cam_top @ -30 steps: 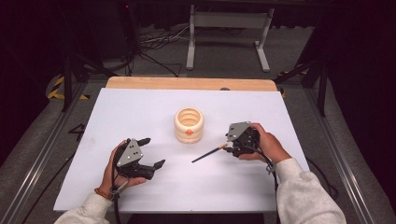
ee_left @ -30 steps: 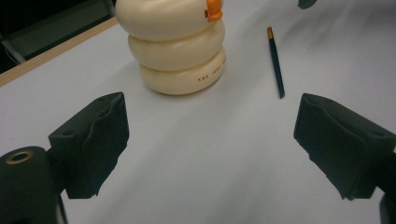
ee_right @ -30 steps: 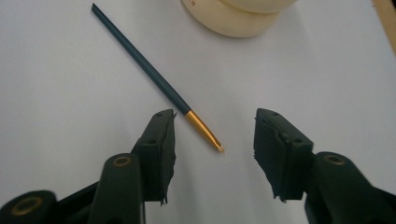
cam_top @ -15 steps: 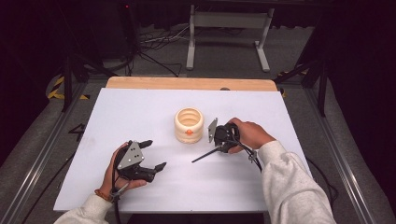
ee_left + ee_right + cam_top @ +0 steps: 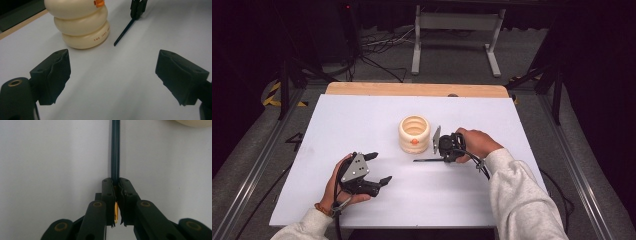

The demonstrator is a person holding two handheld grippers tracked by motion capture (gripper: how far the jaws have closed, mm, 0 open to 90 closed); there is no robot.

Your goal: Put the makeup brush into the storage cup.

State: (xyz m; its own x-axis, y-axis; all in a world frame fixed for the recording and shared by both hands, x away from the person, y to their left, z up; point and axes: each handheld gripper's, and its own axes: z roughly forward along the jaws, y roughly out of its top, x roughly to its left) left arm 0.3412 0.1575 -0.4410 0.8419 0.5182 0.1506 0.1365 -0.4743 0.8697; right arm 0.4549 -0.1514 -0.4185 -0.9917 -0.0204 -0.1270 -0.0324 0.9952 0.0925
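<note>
A thin dark pencil lies on the white table top, just in front of a cream holder made of stacked rings with an orange spot. My right gripper is at the pencil's right end. In the right gripper view its jaws have just been closing and are now shut on the pencil, with a yellow bit showing between the pads. My left gripper rests at the front left, open and holding nothing. In the left gripper view its own jaws frame the holder and the pencil.
The table's wooden far edge runs behind the white top. A metal stand and cables sit on the floor beyond it. Bare white surface lies between my two hands and to the left of the holder.
My right hand has slid left toward the holder and its jaws have closed on the pencil's end. The pencil has swung from slanted to level. The left hand has stayed put.
</note>
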